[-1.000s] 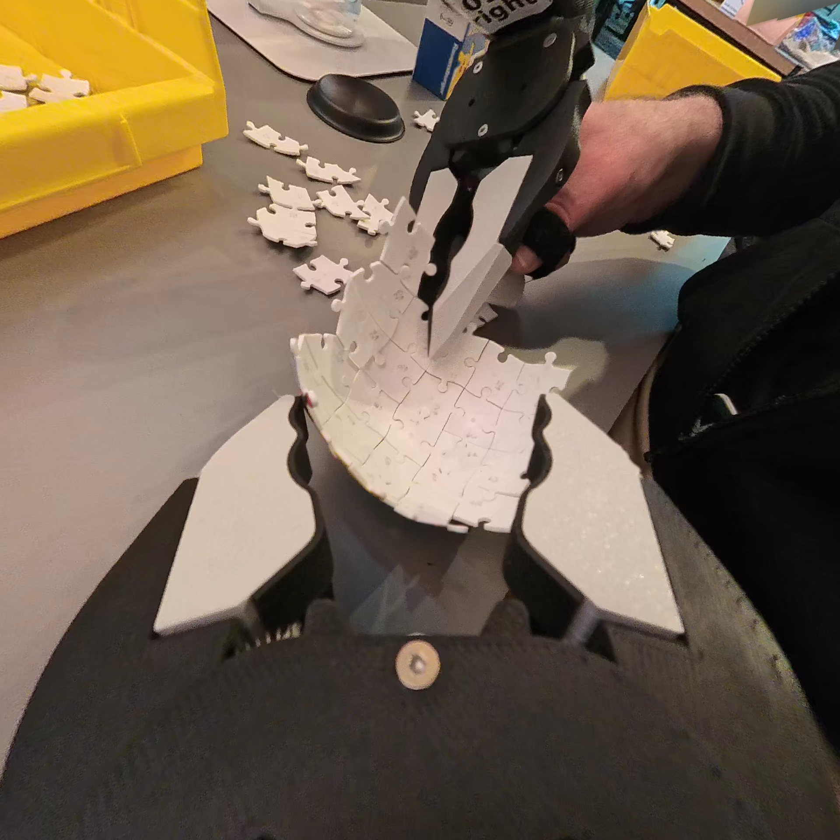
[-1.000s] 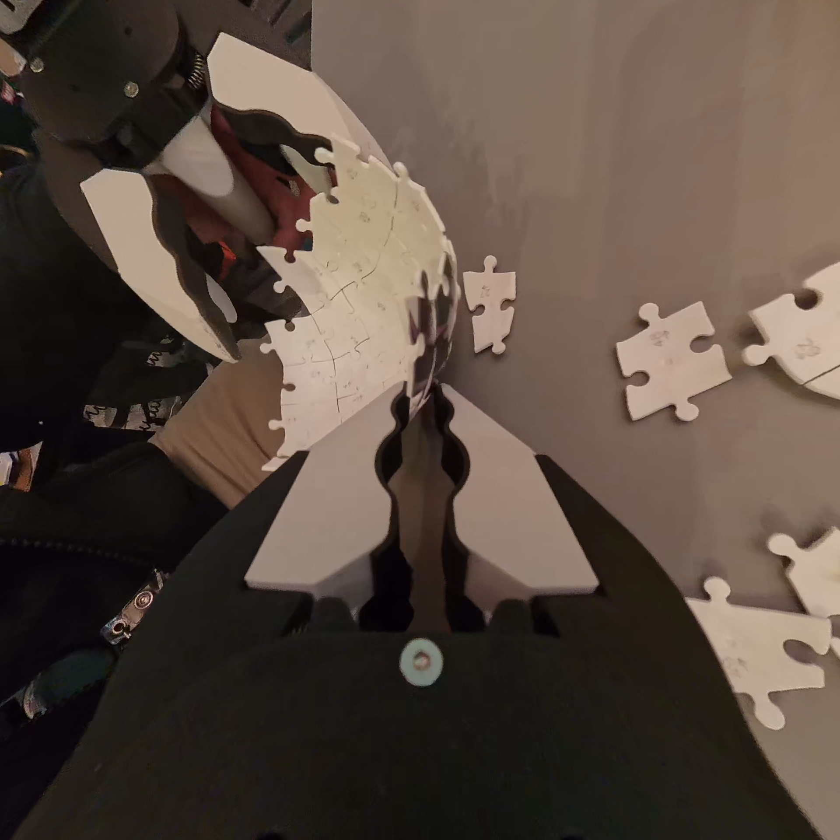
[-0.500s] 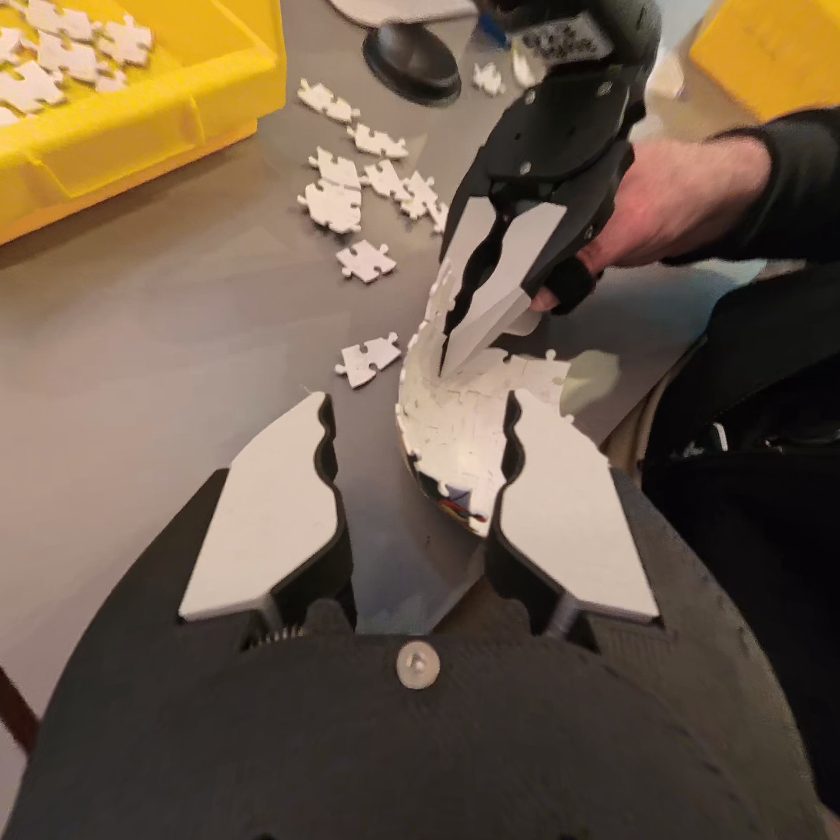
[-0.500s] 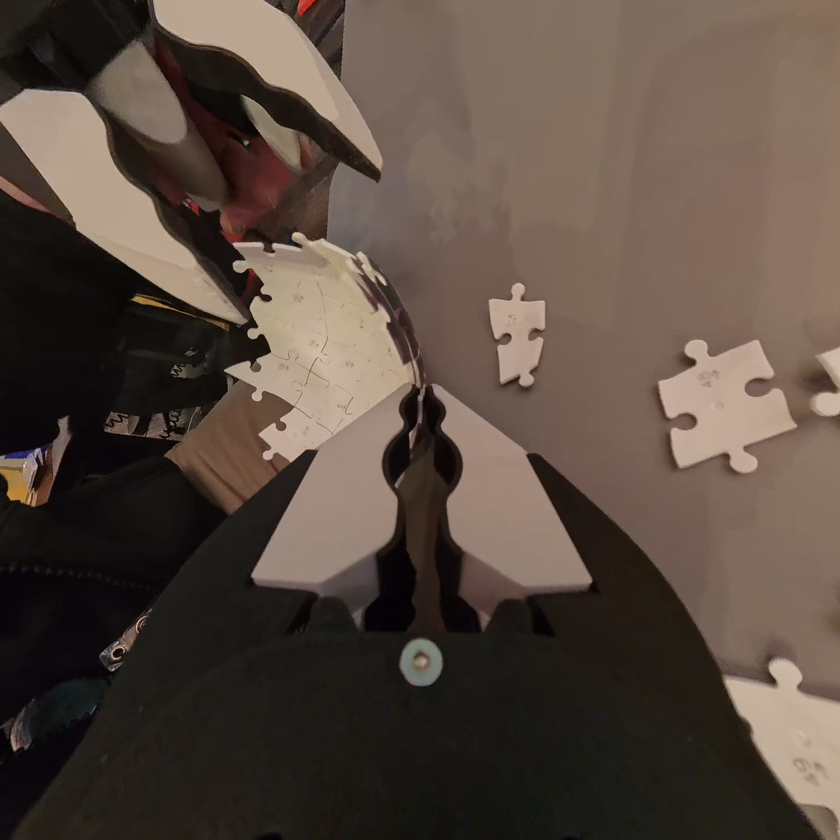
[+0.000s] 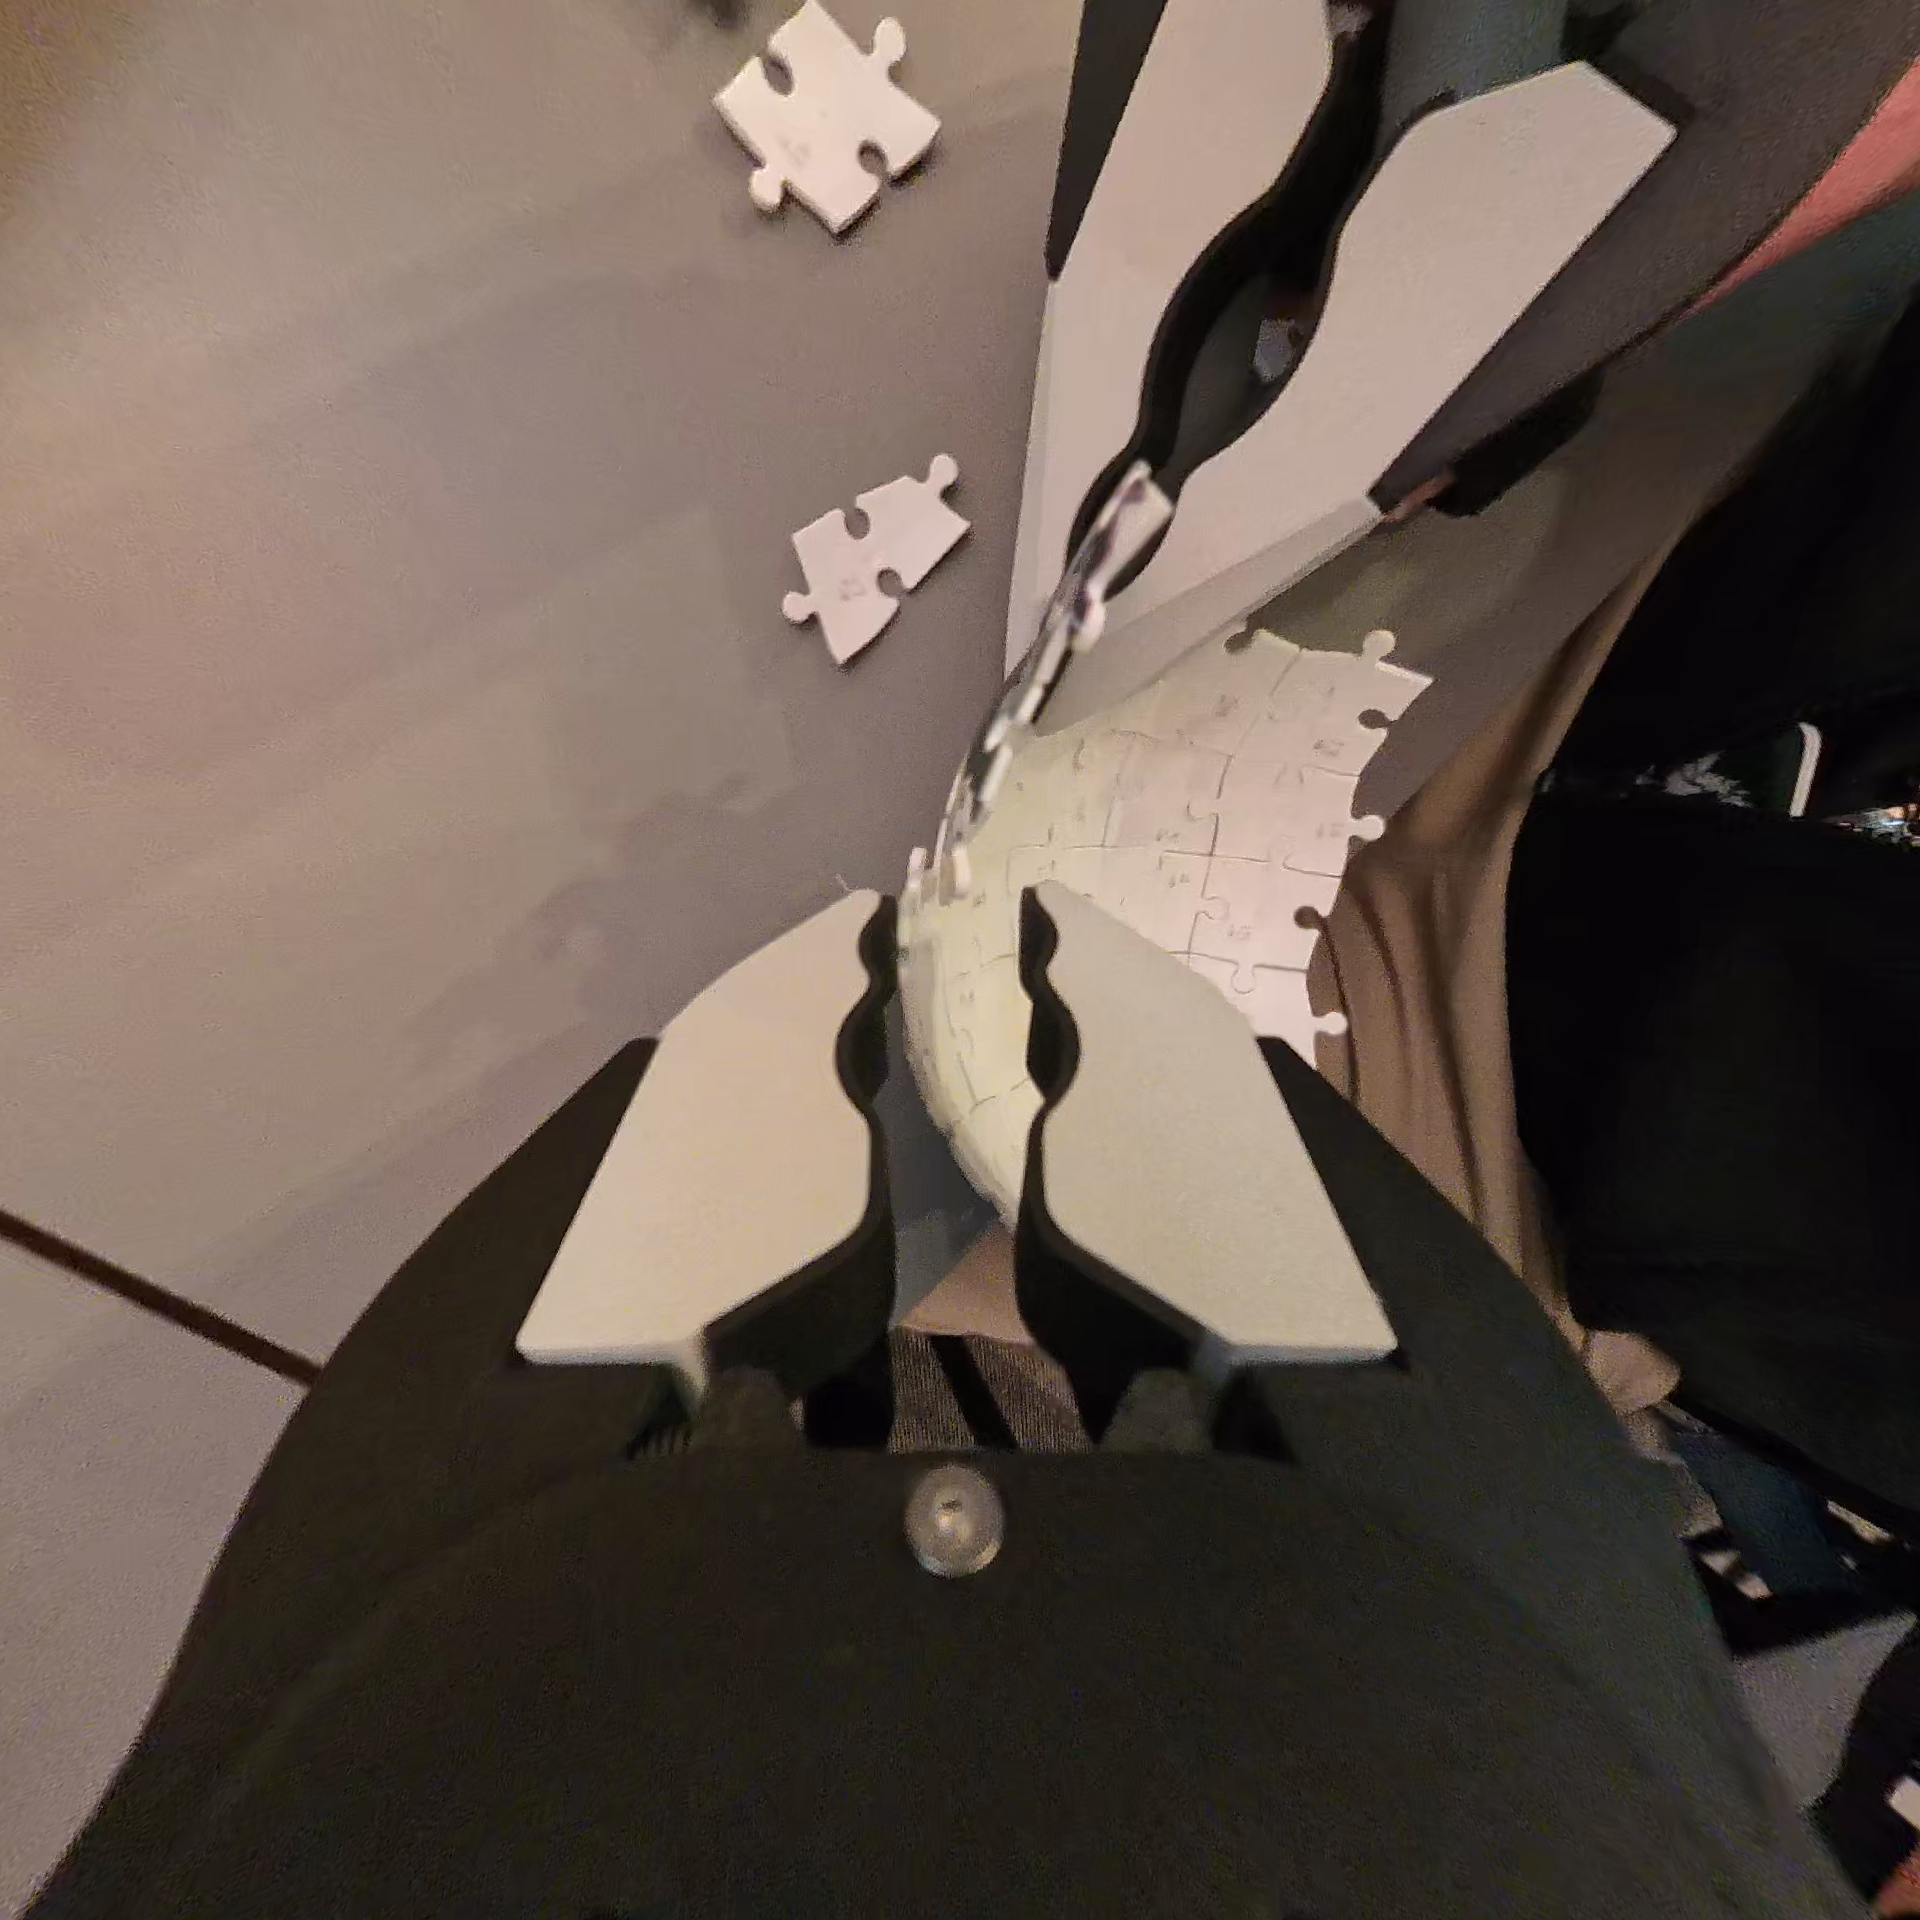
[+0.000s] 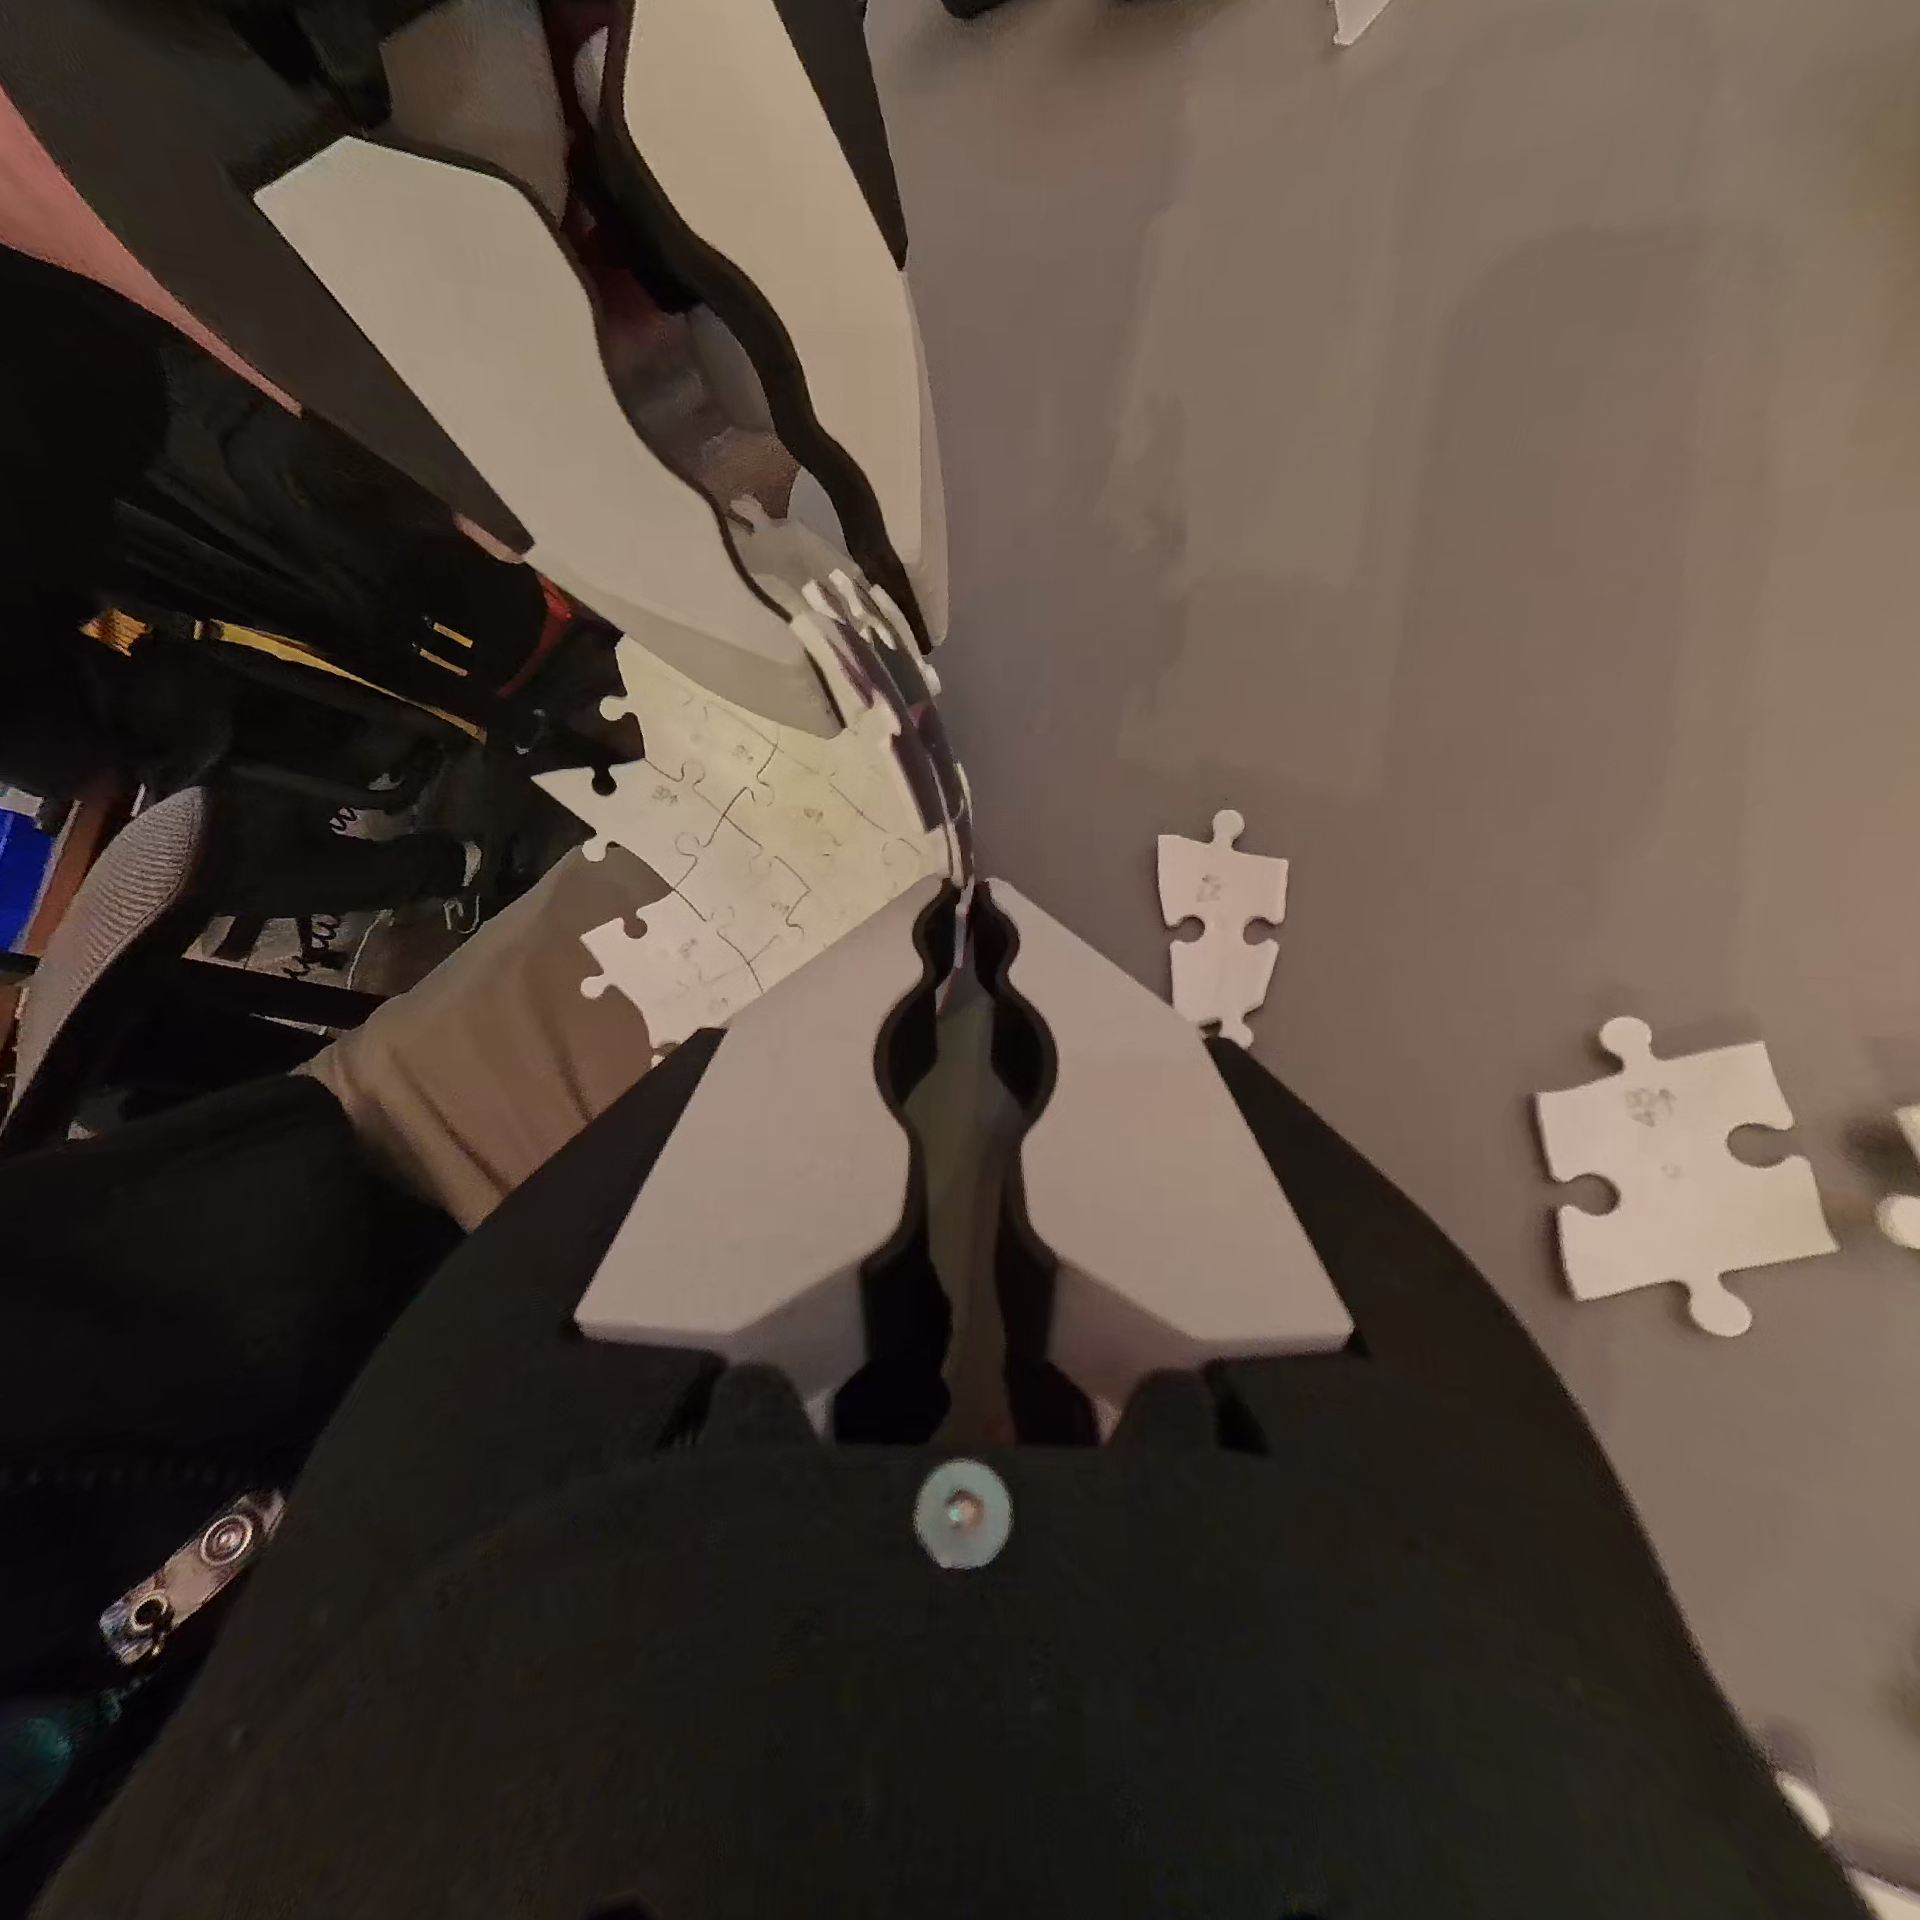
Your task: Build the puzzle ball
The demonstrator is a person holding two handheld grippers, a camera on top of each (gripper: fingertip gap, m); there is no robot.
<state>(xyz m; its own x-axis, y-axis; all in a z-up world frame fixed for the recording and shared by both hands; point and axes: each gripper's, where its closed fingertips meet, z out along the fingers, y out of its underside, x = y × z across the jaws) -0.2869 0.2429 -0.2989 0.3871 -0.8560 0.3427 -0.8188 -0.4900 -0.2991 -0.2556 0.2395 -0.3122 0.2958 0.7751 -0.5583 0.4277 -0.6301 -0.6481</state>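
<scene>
The half-built puzzle ball is a white curved shell [image 5: 1195, 831] of joined pieces, held on edge above the near rim of the grey table [image 5: 416, 623]. My left gripper [image 5: 954, 902] has its jaws narrowed around the shell's lower rim, and the shell spans the gap between them. My right gripper [image 5: 1081, 613] comes in from above and is shut on the upper rim. In the right wrist view, my right gripper [image 6: 964, 894] pinches the shell [image 6: 769, 831] edge. The left gripper [image 6: 878, 665] clamps the rim opposite it.
Loose white pieces lie on the table beyond the shell, two in the left wrist view [image 5: 831, 114] [image 5: 878, 556] and two in the right wrist view [image 6: 1226, 925] [image 6: 1673, 1174]. A person's beige trousers [image 5: 1434, 1039] and dark clothing sit just past the table edge. Some 4 cm of space lies between my two pairs of fingers.
My left gripper has moved in from wide open and narrowed its jaws around the shell's rim. The right gripper stays shut on the shell, which now stands more on edge.
</scene>
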